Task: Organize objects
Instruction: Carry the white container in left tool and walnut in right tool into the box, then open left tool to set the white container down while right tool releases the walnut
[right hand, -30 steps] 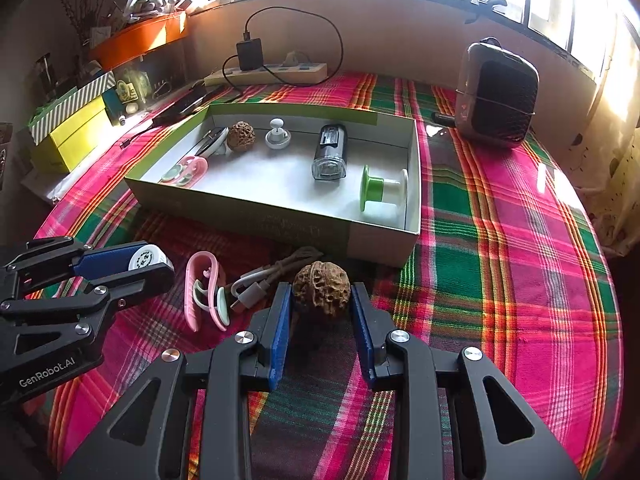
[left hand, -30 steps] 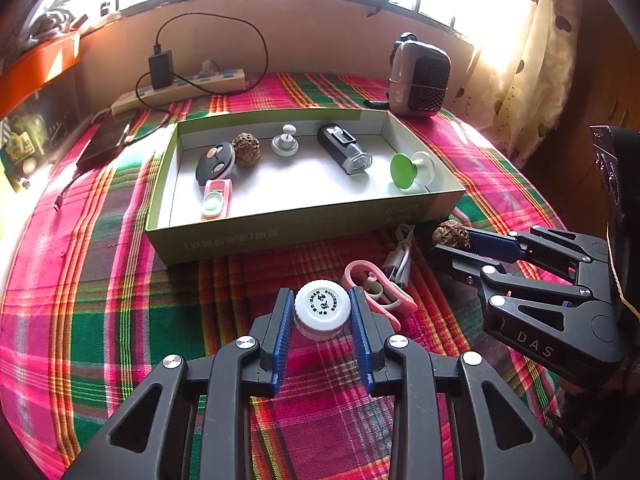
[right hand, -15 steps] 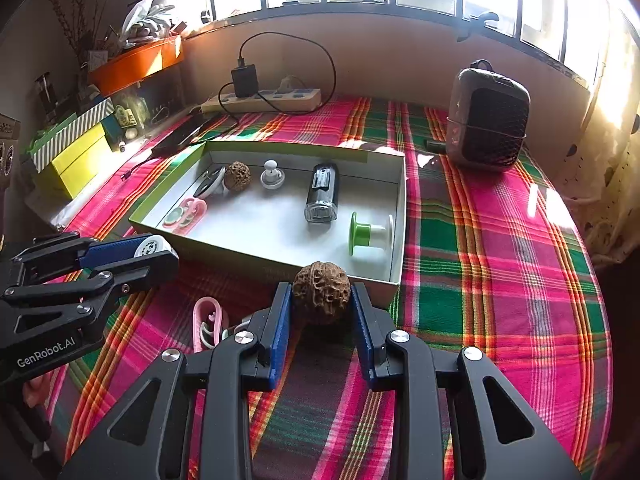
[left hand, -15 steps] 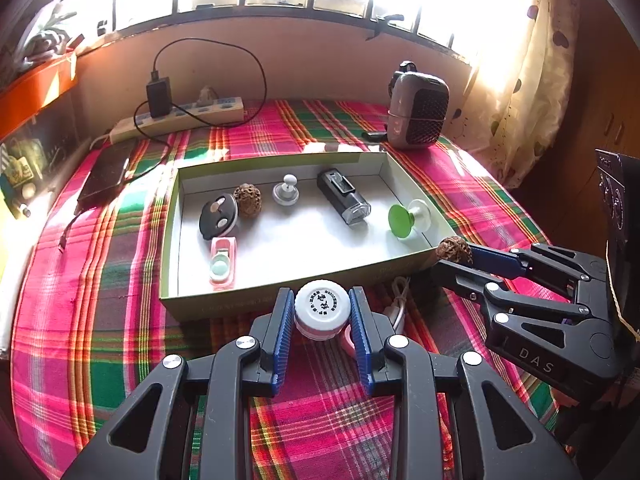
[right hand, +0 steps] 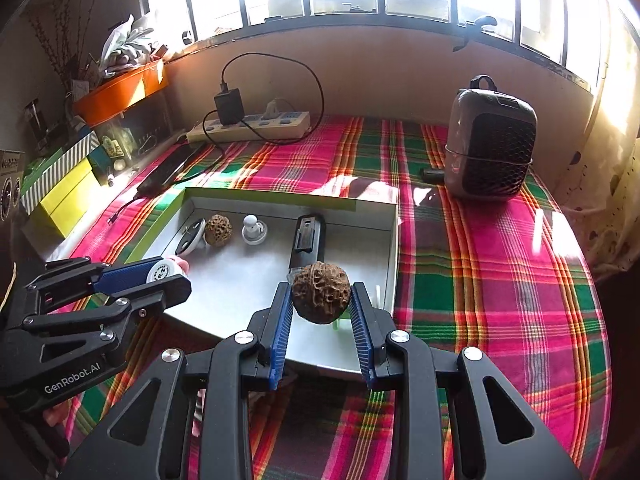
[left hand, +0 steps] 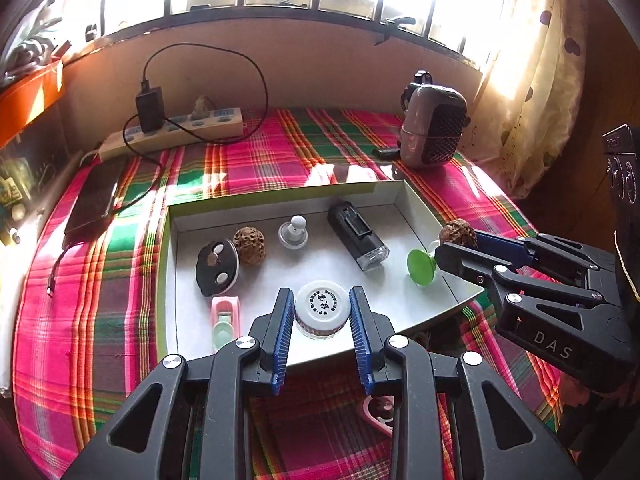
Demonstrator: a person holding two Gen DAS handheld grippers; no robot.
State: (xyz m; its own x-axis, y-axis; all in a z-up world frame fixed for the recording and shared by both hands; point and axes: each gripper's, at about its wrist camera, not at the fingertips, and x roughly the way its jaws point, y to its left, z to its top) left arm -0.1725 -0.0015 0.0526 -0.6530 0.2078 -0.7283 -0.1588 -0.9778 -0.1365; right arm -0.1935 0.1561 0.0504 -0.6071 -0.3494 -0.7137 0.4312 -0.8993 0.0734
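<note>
Over the near edge of the shallow cardboard tray (left hand: 416, 208) both claws hang side by side. Left gripper (left hand: 321, 314) is clenched on a small white-capped jar (left hand: 321, 307), blue pads pressing its sides, above the tray's near middle. Right gripper (right hand: 321, 304) grasps a wrinkled walnut (right hand: 321, 298) between its pads, over the tray's near right corner.

Lying in the tray: a second walnut (left hand: 249, 241) touching a black oval case (left hand: 217, 267) at the far left, a pink clip (left hand: 226, 320) nearer, a white knob (left hand: 294, 232) at the far middle, a black flashlight (left hand: 357, 236) lying slantwise, and a green suction cup (left hand: 421, 266) on the right.

Beyond the tray, on the plaid cloth (left hand: 100, 300), stand a brown heater (left hand: 434, 126) far right and a power strip (left hand: 180, 132) far left.
</note>
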